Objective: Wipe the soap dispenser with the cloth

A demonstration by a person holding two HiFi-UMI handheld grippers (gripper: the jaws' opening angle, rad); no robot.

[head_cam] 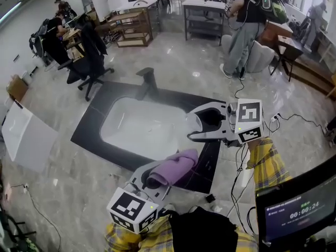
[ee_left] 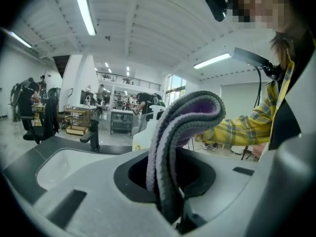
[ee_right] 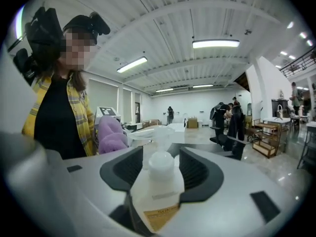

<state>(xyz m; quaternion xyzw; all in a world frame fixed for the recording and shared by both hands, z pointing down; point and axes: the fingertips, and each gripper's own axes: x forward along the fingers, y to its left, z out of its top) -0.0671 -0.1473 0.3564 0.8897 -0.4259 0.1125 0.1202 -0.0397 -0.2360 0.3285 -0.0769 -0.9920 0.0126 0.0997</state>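
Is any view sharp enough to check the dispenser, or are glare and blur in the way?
Right gripper view: soap dispenser close up and soft, picture bowed by the wide lens. Left gripper view: cloth sharp, fills the middle. Head view: light glare on the floor.

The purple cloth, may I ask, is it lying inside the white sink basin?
No, the purple cloth is clamped in the left gripper, outside the sink basin.

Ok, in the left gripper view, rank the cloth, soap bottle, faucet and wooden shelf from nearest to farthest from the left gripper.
1. Cloth: clamped in the jaws, centre.
2. Soap bottle: just behind the cloth, at its left edge.
3. Faucet: farther left, mid-distance.
4. Wooden shelf: far across the room, left.
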